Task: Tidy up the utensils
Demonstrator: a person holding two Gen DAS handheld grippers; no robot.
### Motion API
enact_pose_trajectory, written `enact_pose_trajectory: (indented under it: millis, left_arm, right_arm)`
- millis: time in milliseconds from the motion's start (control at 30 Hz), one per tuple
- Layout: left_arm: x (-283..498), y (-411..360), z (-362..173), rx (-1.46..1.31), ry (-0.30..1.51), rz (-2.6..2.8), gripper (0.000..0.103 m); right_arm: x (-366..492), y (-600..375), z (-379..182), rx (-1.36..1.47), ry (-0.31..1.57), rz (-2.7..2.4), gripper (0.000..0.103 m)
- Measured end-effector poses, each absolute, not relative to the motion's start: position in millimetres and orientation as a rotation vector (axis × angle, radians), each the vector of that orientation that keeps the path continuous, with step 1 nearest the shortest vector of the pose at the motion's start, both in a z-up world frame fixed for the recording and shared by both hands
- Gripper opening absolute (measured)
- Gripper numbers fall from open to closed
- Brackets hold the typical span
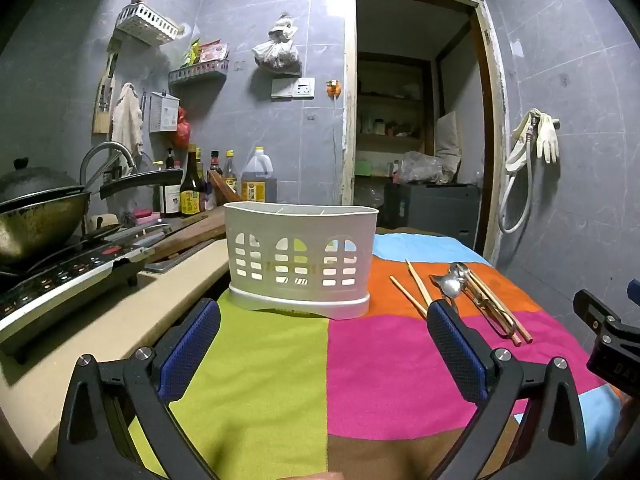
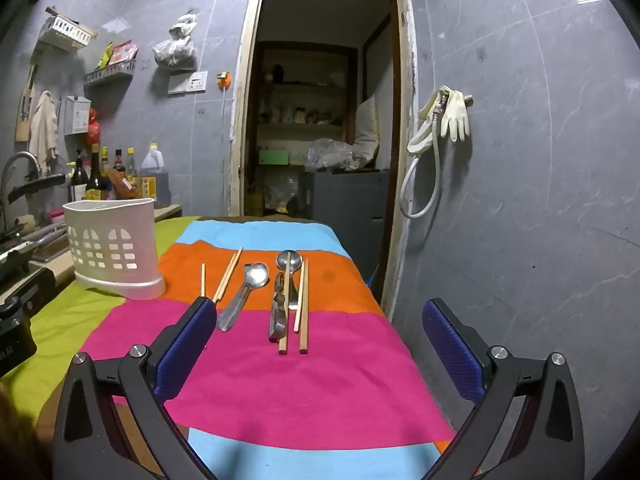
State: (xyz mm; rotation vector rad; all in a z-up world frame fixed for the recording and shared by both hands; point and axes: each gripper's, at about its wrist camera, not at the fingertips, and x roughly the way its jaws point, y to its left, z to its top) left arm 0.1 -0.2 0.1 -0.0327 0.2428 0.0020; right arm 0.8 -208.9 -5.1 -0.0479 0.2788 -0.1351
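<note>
Both grippers wide open and empty here, nothing touched yet. The left gripper [image 1: 324, 336] hovers low over the striped cloth [image 1: 256, 360], aimed at the white holder [image 1: 301, 258], which stands upright near the table's left edge, just beside the stove counter. The right gripper [image 2: 320, 336] faces the utensils, all lying loose on the orange and pink bands, well apart from the holder [image 2: 114, 250]. Two chopsticks [image 2: 228, 274] lie nearest the holder, then a spoon [image 2: 246, 288], then a tight cluster: a second spoon [image 2: 289, 260], a dark-handled piece I cannot make out, and two more chopsticks [image 2: 303, 308] lying alongside, some touching or overlapping. That cluster is the trouble spot, I'd say: closing on one piece there could drag or flick its neighbours, and the right edge of the table is close. Thin chopsticks flat on soft cloth may slip out of the pads or take the cloth with them. And the holder looks light; a clumsy drop-in could tip it towards the left edge.
</note>
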Motion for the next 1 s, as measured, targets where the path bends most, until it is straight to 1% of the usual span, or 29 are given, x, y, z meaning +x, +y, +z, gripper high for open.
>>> enact_pose_trajectory:
  millis: [1000]
  left_arm:
    - [4.0, -1.2, -3.0, -0.036, 0.251, -0.013, 0.101]
  right_arm:
    - [4.3, -207.3, -10.0, -0.043, 0.284, -0.131, 0.103]
